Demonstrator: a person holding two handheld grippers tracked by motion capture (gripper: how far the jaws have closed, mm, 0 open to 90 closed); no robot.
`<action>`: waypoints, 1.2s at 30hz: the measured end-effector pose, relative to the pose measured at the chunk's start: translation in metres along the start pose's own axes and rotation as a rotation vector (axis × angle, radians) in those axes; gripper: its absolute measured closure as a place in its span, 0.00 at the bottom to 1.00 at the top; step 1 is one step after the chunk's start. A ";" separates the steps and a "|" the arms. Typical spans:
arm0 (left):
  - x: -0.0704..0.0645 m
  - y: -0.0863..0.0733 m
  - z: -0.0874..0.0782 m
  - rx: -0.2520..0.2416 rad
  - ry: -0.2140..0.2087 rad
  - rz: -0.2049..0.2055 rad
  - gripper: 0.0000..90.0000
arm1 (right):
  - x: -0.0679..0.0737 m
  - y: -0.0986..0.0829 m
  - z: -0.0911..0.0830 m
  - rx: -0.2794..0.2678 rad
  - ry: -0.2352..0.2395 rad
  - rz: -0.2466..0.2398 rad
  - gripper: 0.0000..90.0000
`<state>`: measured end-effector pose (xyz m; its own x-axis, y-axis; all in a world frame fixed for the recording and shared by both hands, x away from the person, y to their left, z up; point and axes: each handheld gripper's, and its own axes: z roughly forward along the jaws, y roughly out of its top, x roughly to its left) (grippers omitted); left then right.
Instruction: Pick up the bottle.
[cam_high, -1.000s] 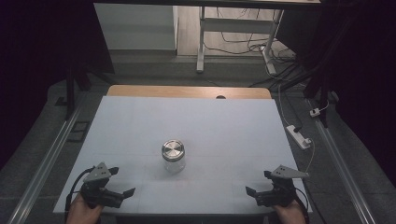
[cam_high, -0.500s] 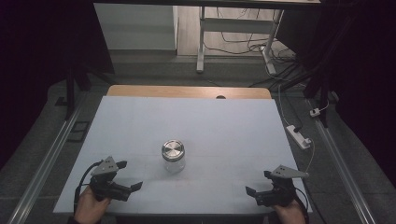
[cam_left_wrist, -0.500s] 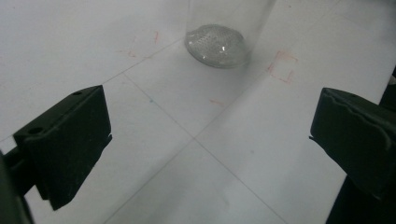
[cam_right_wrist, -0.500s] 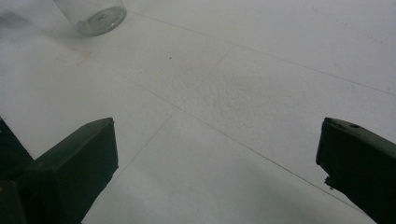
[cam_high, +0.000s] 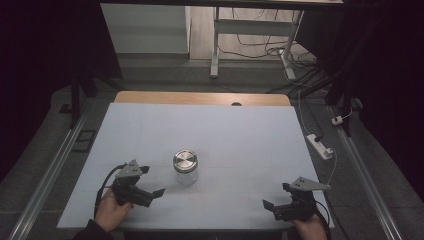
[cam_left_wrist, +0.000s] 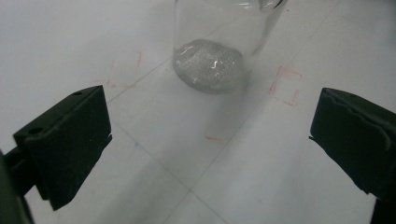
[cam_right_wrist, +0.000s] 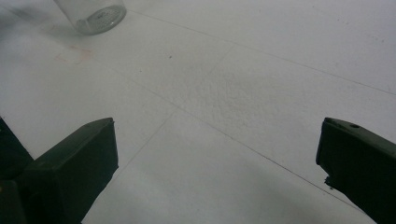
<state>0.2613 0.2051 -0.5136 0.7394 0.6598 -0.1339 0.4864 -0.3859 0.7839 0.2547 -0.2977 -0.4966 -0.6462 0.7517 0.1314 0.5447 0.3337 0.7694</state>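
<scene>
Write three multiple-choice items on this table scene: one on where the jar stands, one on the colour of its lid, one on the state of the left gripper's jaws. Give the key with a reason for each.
1. Where does the glass jar stand?
A. nearer the left gripper
B. nearer the right gripper
C. at the table's far edge

2. What colour is the jar's lid?
A. red
B. silver
C. blue

3. How do the left gripper's jaws stand?
A. shut on the jar
B. shut on nothing
C. open, apart from the jar

Key: 1 A, the high view shows the jar just ahead of the left gripper. 2 B, the lid is shiny metal. 3 C, the left gripper view shows the jaws wide apart with the jar beyond them.
</scene>
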 end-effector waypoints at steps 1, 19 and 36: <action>0.000 0.002 0.003 0.003 -0.001 0.013 0.00 | 0.000 0.000 0.000 0.000 0.000 0.000 0.00; -0.002 0.037 0.049 0.049 -0.033 0.070 0.00 | 0.000 0.000 0.000 0.004 0.001 -0.003 0.00; -0.005 0.057 0.085 0.087 -0.036 0.159 0.02 | 0.000 0.000 0.000 0.004 0.003 -0.002 0.00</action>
<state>0.3248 0.1251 -0.5199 0.8255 0.5632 -0.0352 0.3994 -0.5390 0.7416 0.2548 -0.2976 -0.4968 -0.6493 0.7491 0.1317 0.5452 0.3377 0.7673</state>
